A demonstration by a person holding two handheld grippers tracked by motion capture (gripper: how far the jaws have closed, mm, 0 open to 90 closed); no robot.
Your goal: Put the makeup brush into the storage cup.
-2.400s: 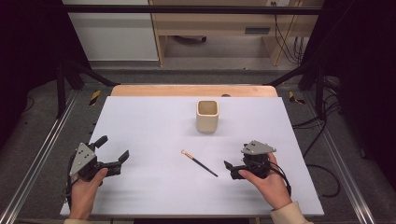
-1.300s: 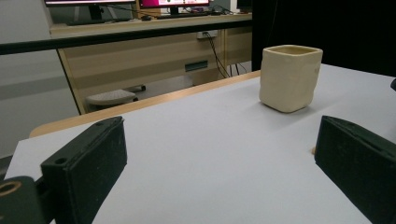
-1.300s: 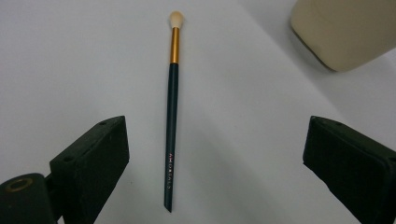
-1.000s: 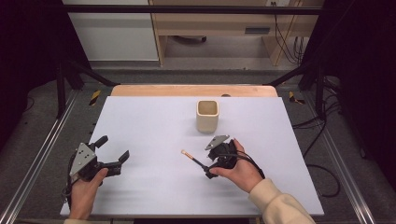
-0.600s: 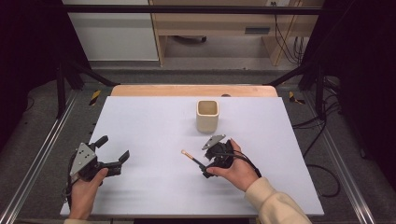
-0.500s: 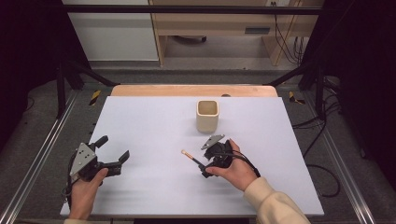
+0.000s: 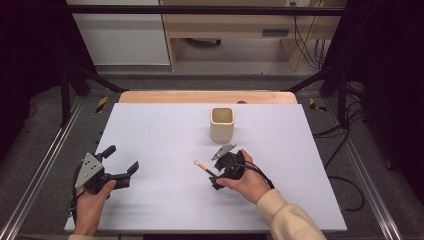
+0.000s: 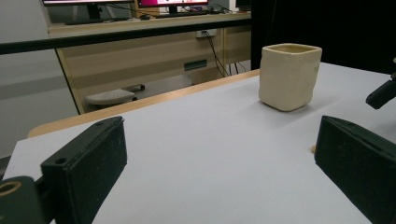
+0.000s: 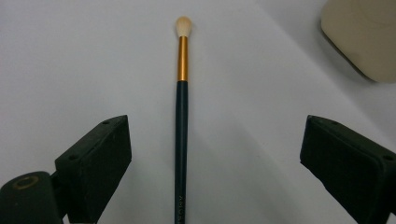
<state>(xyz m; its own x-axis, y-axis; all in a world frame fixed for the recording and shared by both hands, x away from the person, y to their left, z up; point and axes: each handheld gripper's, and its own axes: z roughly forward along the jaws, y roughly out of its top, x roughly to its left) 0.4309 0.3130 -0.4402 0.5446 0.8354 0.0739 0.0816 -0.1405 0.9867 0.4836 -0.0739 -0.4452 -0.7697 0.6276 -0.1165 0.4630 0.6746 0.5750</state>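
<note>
Down on the white bench (image 7: 165,125) we've got our right gripper (image 7: 216,176) low over a makeup brush (image 7: 202,167), and from the high view its nose sits right on the dark handle end while the pale tip pokes out toward the upper left. Looking along that gripper's own camera, the brush (image 9: 181,121) lies flat on the sheet, running straight up the middle: cream bristle tip farthest away, then a gold ferrule, then a long dark green handle coming down between the two black fingers (image 9: 95,165). Those fingers are spread wide, one on each side of the handle, and neither one is touching it; there's bare white sheet on both sides. A corner of the cream cup (image 9: 362,37) shows at the upper right of that view. From above, the cup (image 7: 222,124) stands upright near the far middle of the bench, just beyond the right hand (image 7: 247,180) and clear of the brush. Over on the near left, our left gripper (image 7: 120,162) rests on the bench in the left hand (image 7: 90,200), well apart from everything, with its fingers (image 8: 88,158) wide and holding nothing. Its camera looks across the sheet to the cup (image 8: 289,75), square-mouthed and upright, with a wooden desk and monitors behind.
</note>
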